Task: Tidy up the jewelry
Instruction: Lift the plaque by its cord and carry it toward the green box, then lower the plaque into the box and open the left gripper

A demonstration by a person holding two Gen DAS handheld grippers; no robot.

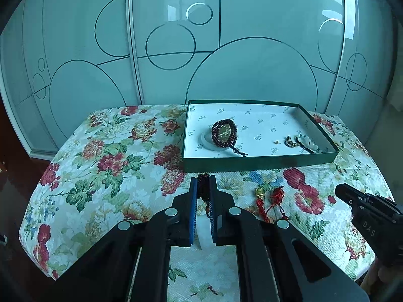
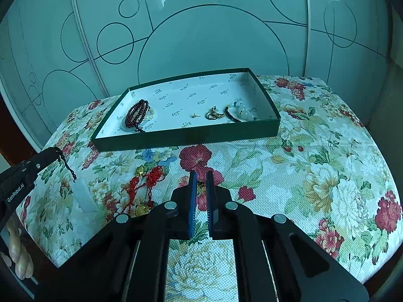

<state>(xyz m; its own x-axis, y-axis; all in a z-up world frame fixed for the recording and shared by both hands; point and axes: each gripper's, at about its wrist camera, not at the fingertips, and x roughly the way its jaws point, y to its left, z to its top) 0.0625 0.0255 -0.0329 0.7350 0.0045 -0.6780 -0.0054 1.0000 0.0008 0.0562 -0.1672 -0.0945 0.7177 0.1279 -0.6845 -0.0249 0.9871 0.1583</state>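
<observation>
A green tray (image 1: 259, 163) (image 2: 186, 137) with white lining sits at the back of the table. It holds a dark red bead coil (image 1: 224, 130) (image 2: 137, 114), a tiny ear stud (image 1: 277, 141) (image 2: 195, 115), a gold piece (image 1: 289, 142) (image 2: 212, 114) and a black-and-white bead string (image 1: 307, 143) (image 2: 241, 112). My left gripper (image 1: 203, 183) (image 2: 54, 152) is shut on a dark bead cord (image 1: 203, 188) (image 2: 66, 163), from which a pale pendant (image 2: 83, 196) hangs above the cloth. My right gripper (image 2: 200, 178) (image 1: 340, 190) is shut, with a small gold speck pinched at its tips.
Red knotted cords with gold charms (image 1: 272, 198) (image 2: 146, 183) lie on the floral cloth (image 1: 100, 163) (image 2: 314, 176) in front of the tray. Sliding doors (image 1: 176, 50) stand right behind the table. A person's hand (image 2: 20, 251) shows at the lower left.
</observation>
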